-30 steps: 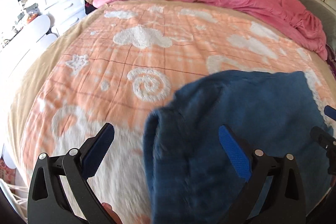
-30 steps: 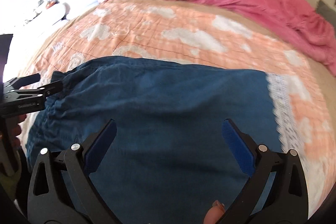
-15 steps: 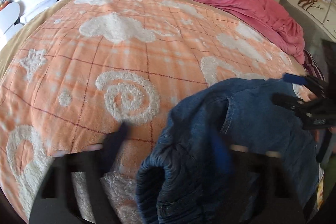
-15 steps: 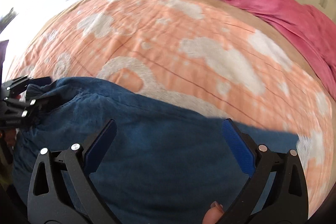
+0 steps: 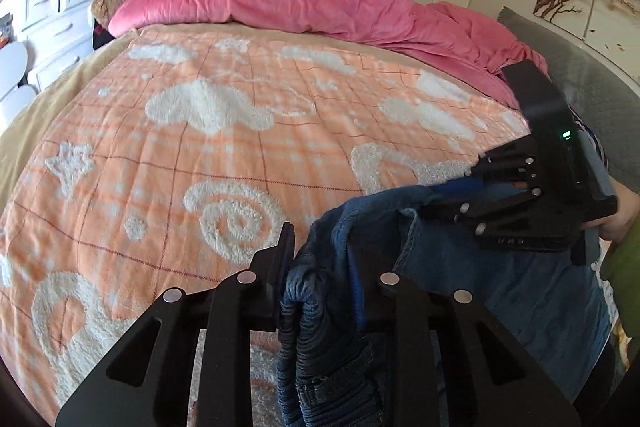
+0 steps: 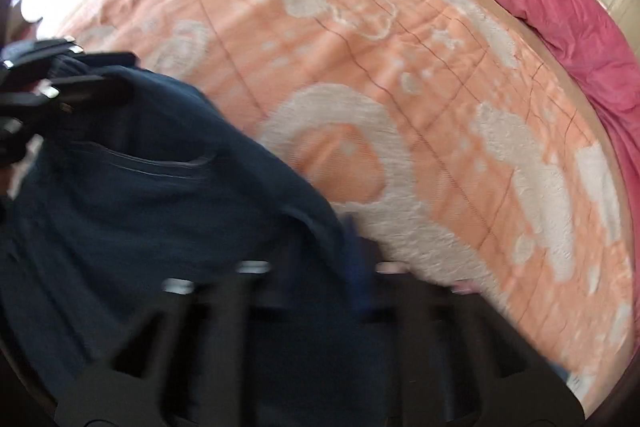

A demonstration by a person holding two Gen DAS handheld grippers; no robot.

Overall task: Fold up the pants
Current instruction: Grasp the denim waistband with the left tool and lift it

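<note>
Both the left tongs (image 5: 324, 267) and right tongs (image 6: 320, 267) clamp the blue jeans (image 5: 500, 291), lifted bunched over the orange bedspread (image 5: 200, 155), so folding seems barely begun.

Dark blue denim pants (image 5: 500, 291), bunched, ribbed elastic waistband upright at near edge, draped over the orange-and-white blanket (image 5: 200, 155).

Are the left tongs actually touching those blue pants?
Touching. The left wrist view shows the left tongs shut on the pants' bunched waistband.
</note>
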